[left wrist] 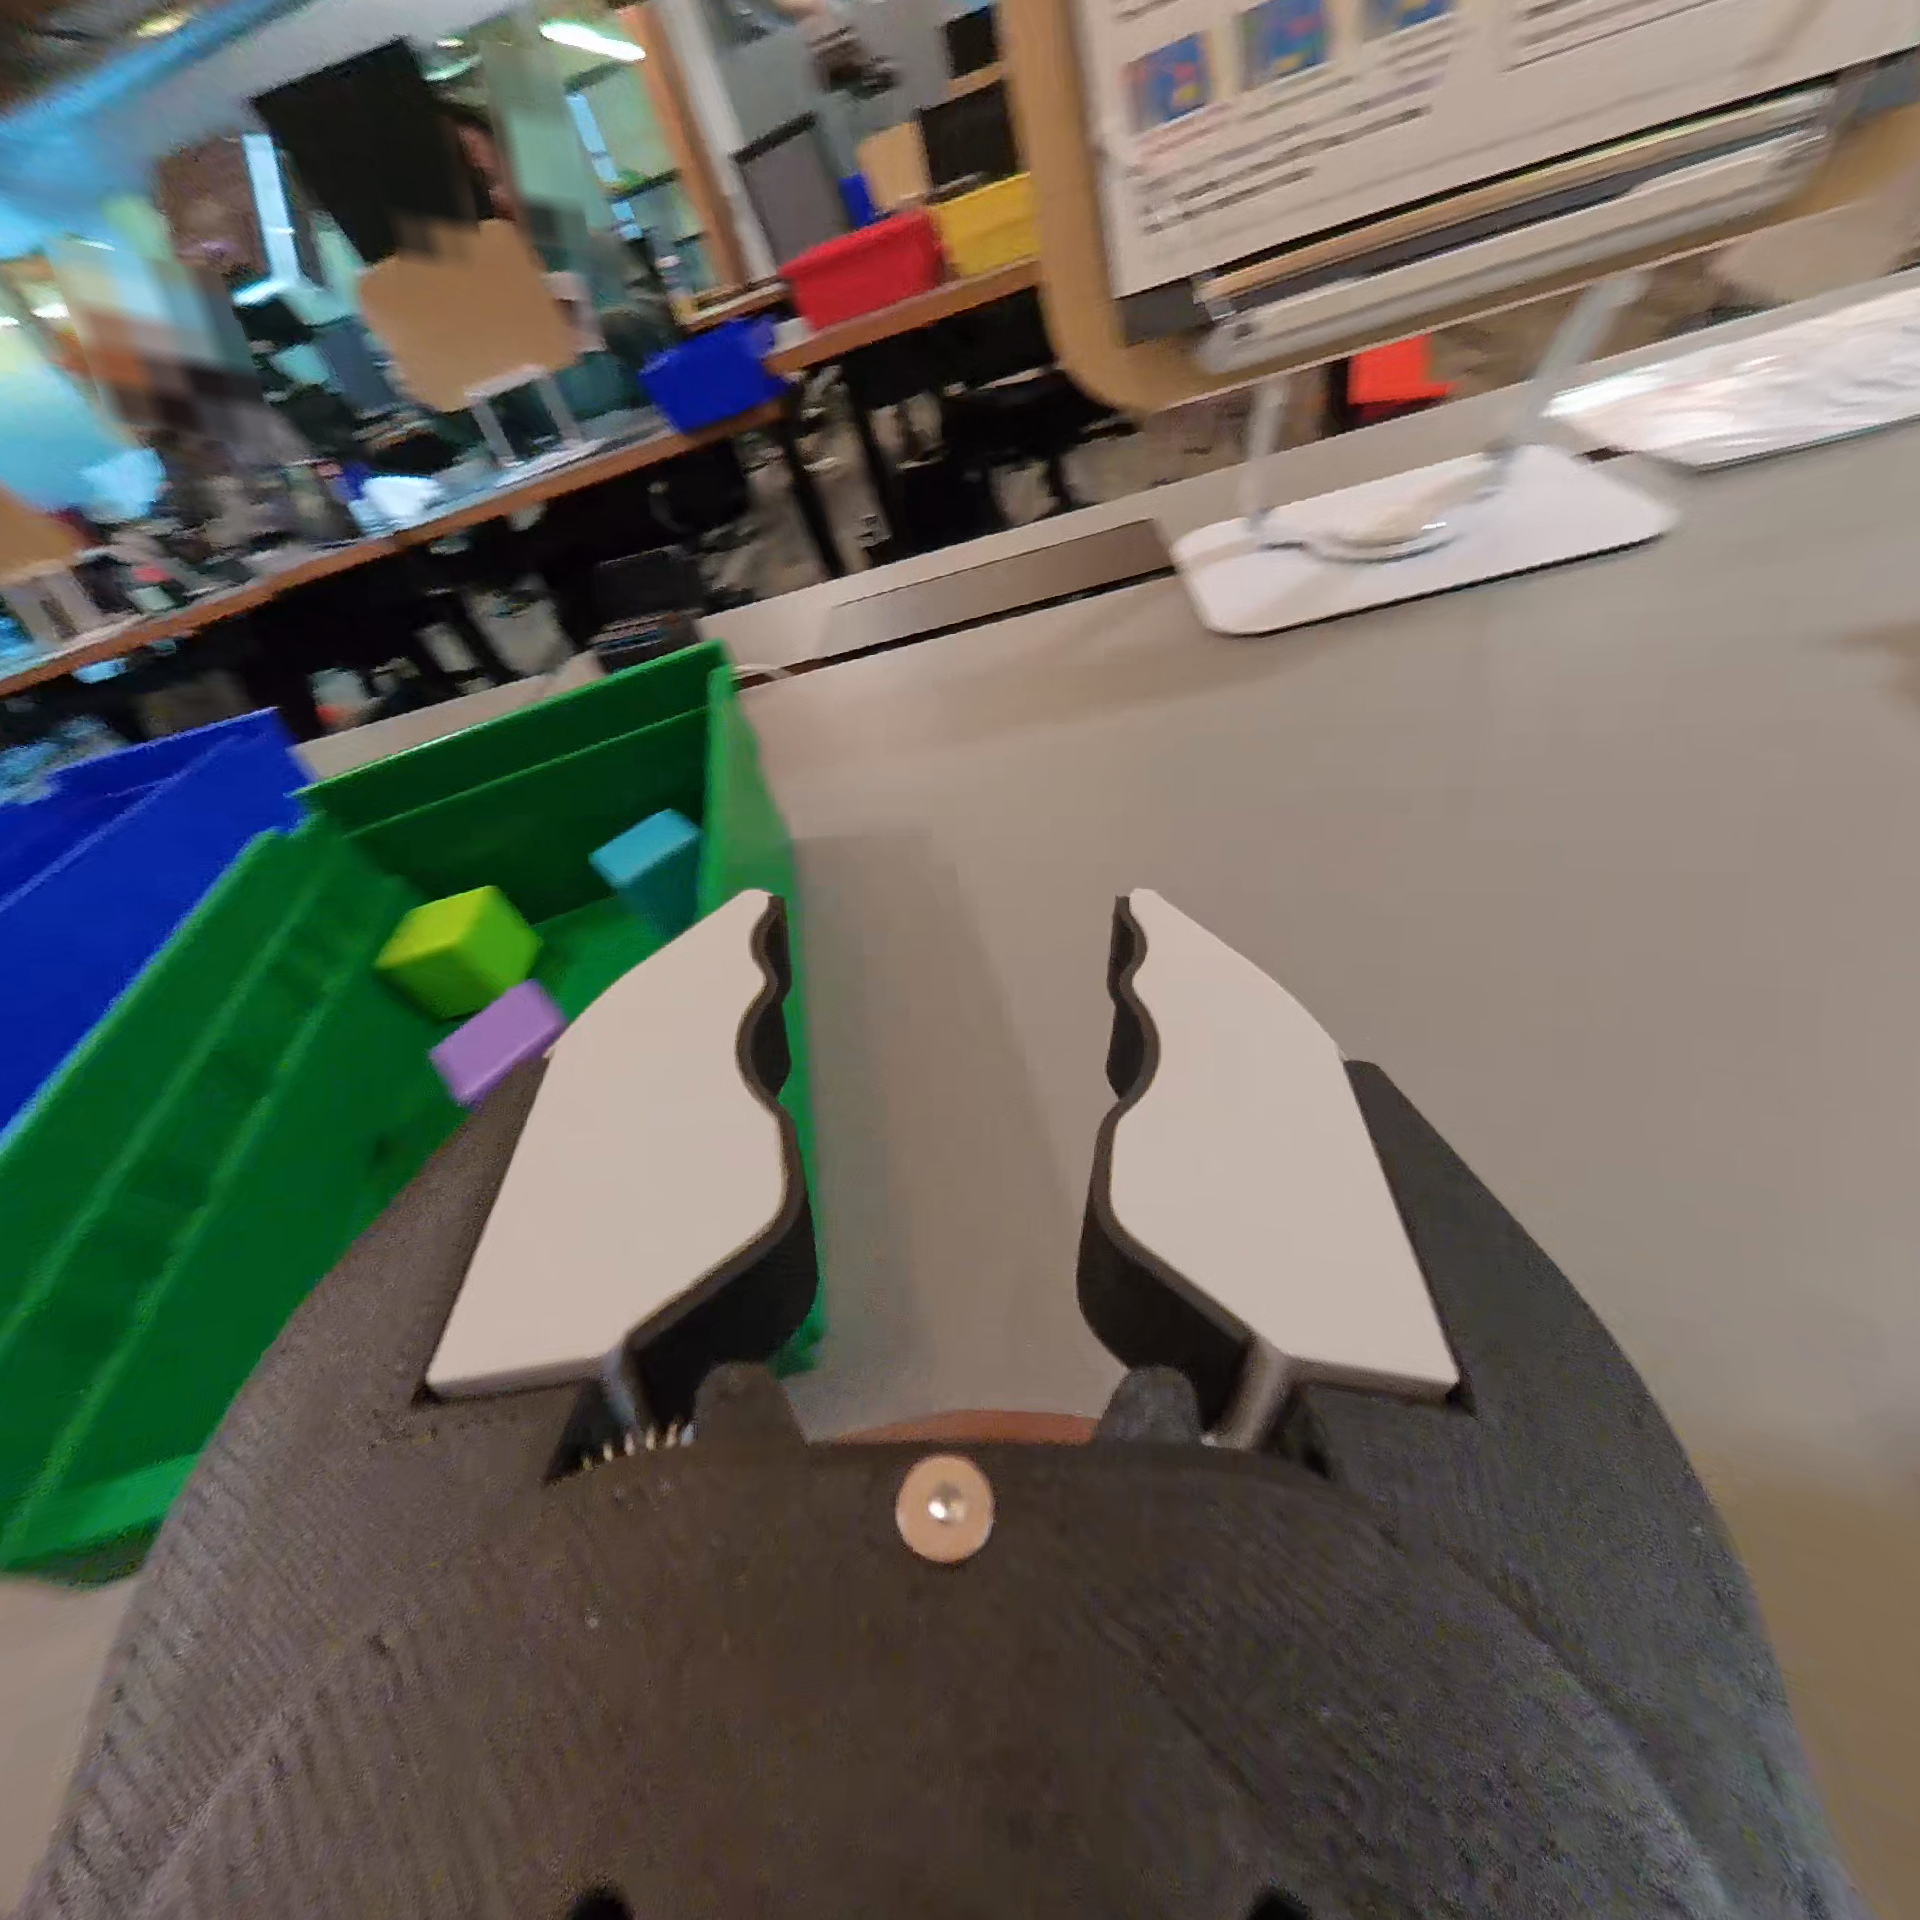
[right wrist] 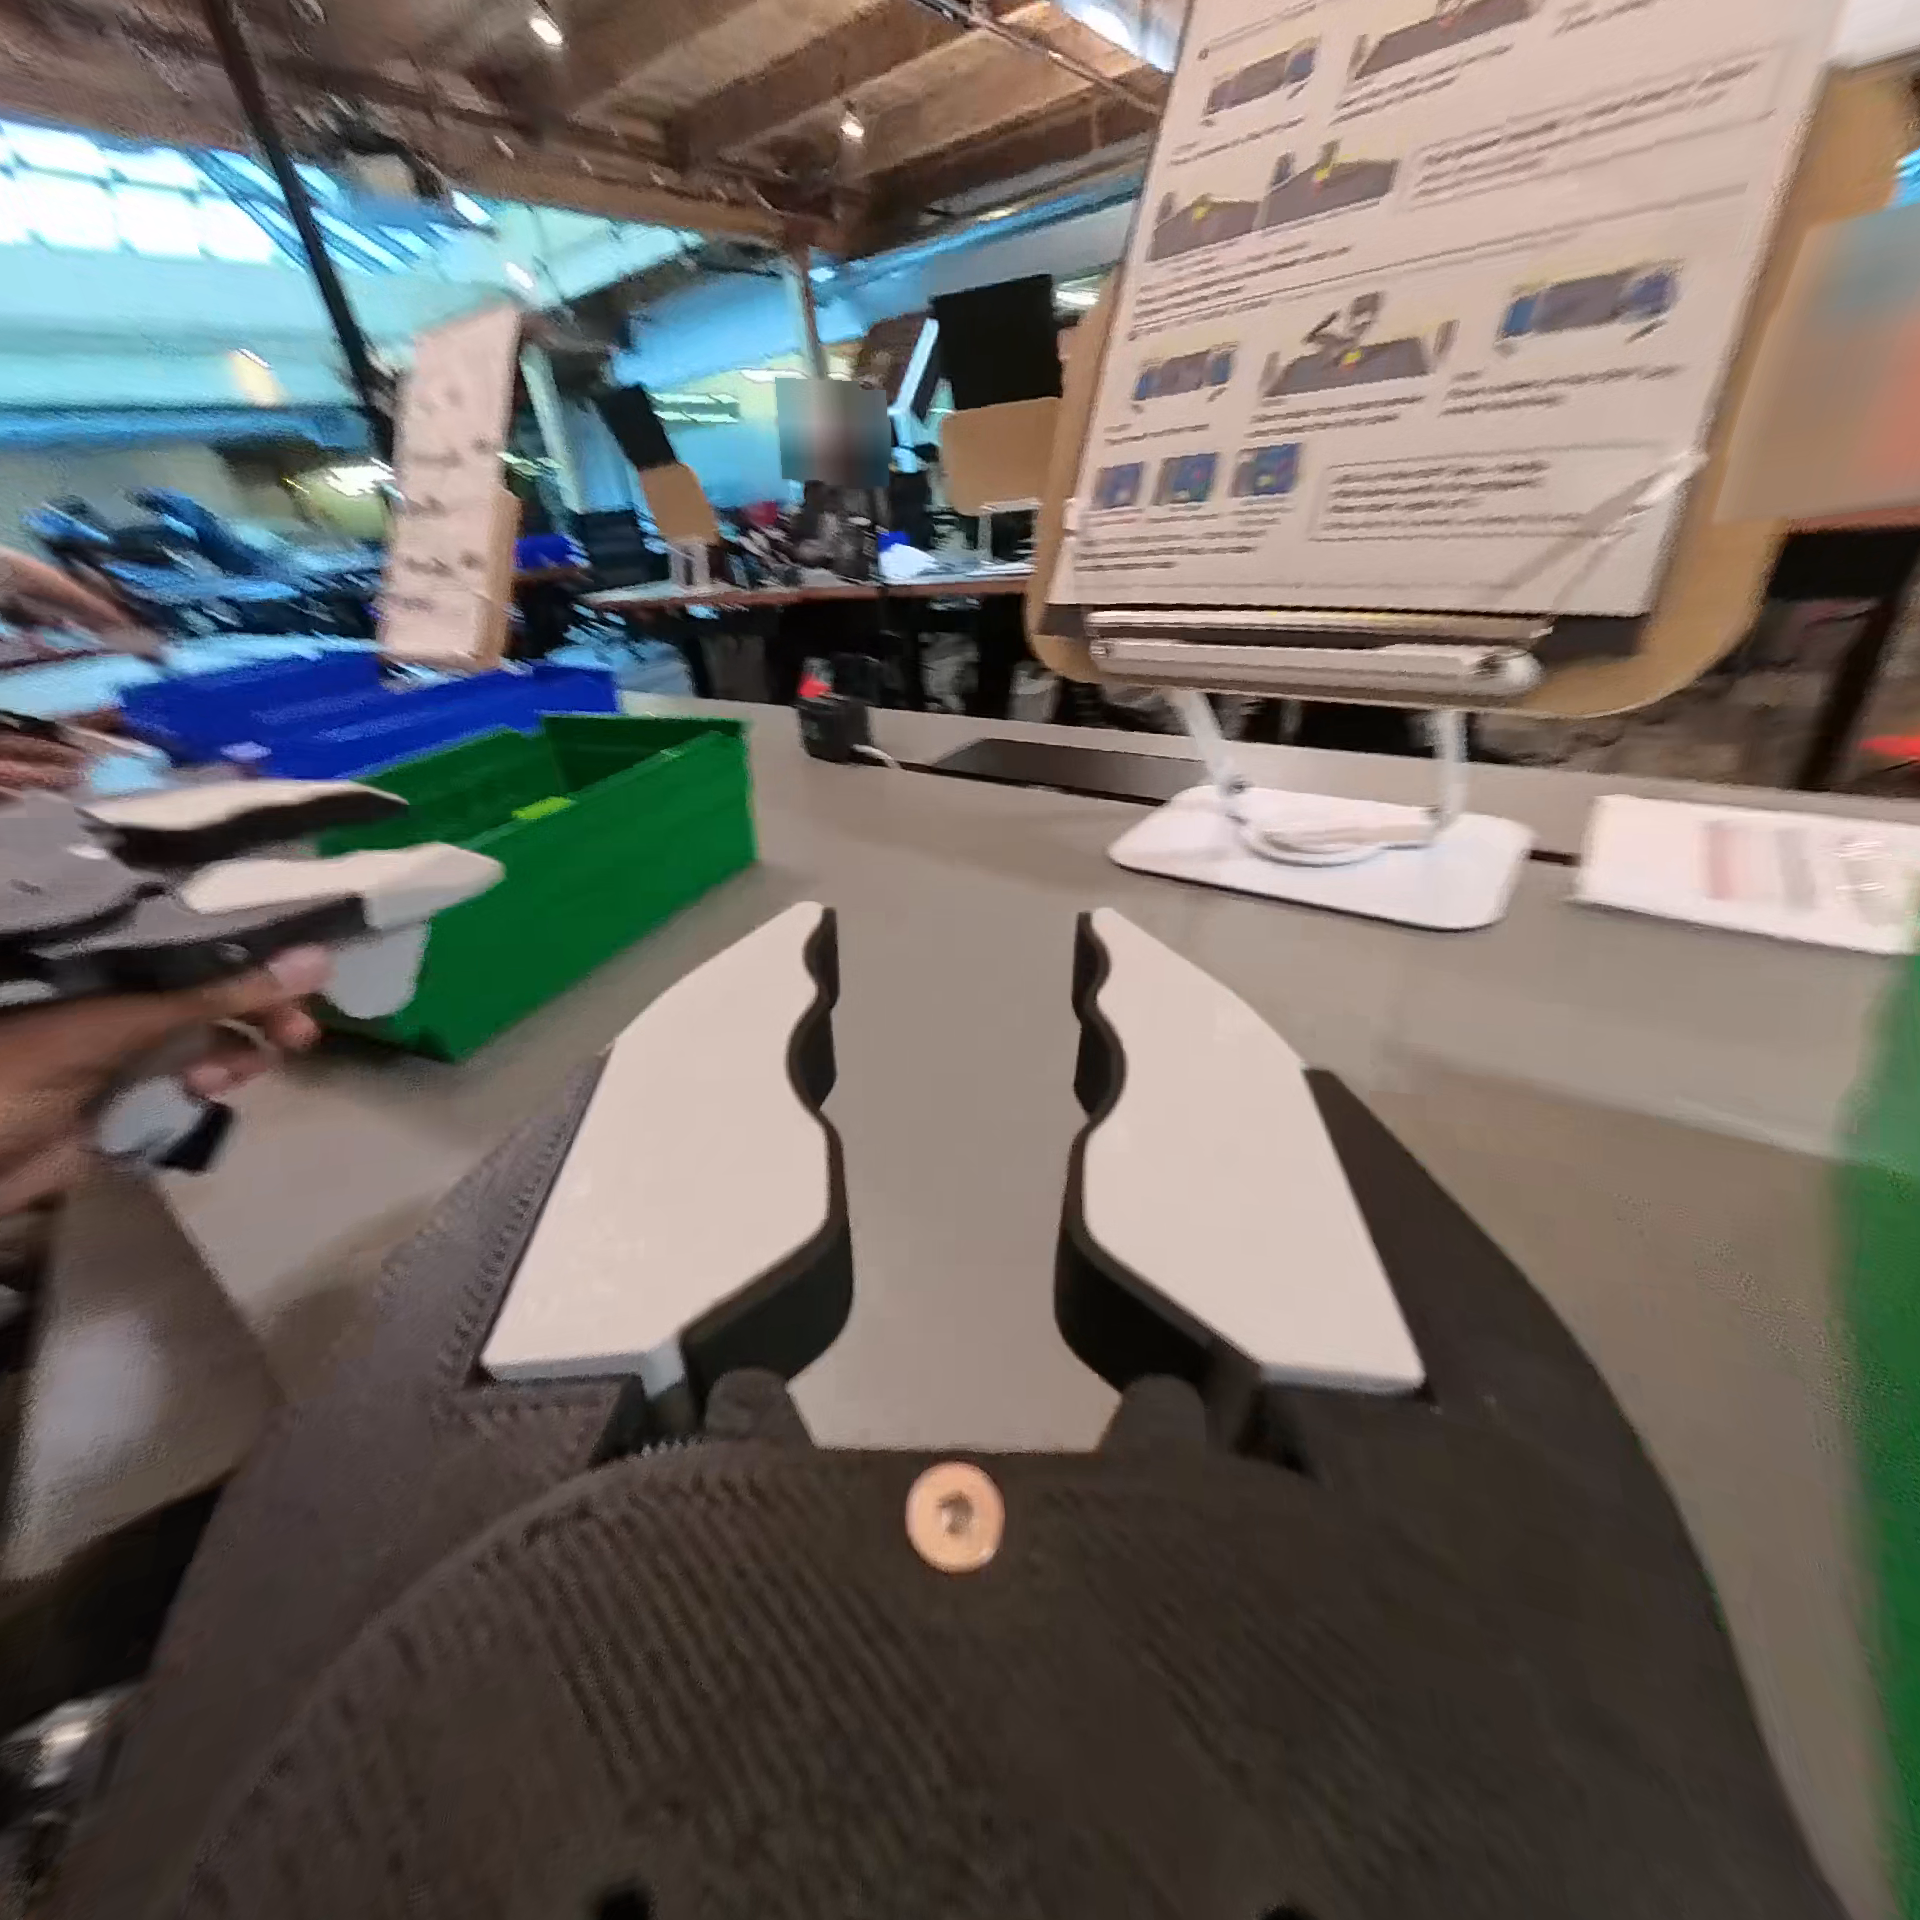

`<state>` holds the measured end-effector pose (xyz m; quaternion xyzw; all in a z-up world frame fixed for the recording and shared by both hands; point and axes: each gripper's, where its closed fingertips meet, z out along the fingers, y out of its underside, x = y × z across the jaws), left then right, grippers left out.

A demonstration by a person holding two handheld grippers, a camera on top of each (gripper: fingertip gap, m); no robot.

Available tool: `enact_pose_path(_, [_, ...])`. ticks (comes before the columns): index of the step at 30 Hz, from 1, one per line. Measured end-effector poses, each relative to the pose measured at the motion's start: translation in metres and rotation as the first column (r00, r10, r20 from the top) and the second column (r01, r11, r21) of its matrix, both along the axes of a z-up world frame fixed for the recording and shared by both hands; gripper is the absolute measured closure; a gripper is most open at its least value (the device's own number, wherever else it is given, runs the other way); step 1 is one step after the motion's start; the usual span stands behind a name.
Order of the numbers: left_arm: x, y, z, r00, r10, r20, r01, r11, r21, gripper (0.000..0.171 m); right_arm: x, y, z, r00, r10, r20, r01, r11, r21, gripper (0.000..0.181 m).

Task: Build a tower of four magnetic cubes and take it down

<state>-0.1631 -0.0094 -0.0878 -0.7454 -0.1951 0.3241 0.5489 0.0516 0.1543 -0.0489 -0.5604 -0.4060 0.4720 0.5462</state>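
Green bin (left wrist: 312, 1091) with lime (left wrist: 457, 948), teal (left wrist: 649, 871) and purple cubes (left wrist: 497, 1039) sits just left of the left gripper (left wrist: 948, 914), jaws apart, empty; right gripper (right wrist: 954, 925) gapes too, level over the table (right wrist: 1455, 1091).

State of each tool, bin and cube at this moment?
left tool: open, empty
right tool: open, empty
green bin: open-topped, holds three cubes
lime cube: loose in bin, tilted
teal cube: leaning on bin wall
purple cube: in bin, partly hidden
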Motion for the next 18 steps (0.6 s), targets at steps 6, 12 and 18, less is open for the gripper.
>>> enact_pose_path(6, [-0.037,-0.05,-0.035,0.969,0.161,0.189,-0.147,0.985,-0.086,0.104,-0.03,-0.028,-0.018,0.99,0.133,0.049,-0.132,0.991,-0.032,0.14])
enact_pose_path(12, [-0.057,-0.08,-0.061,0.925,0.27,0.269,-0.234,0.959,-0.158,0.101,-0.046,-0.044,-0.025,0.973,0.221,0.063,-0.217,0.974,-0.064,0.142])
enact_pose_path(18, [-0.066,-0.109,-0.062,0.891,0.319,0.323,-0.288,0.947,-0.142,0.104,-0.053,-0.046,-0.03,0.969,0.229,0.097,-0.228,0.973,-0.023,0.145])
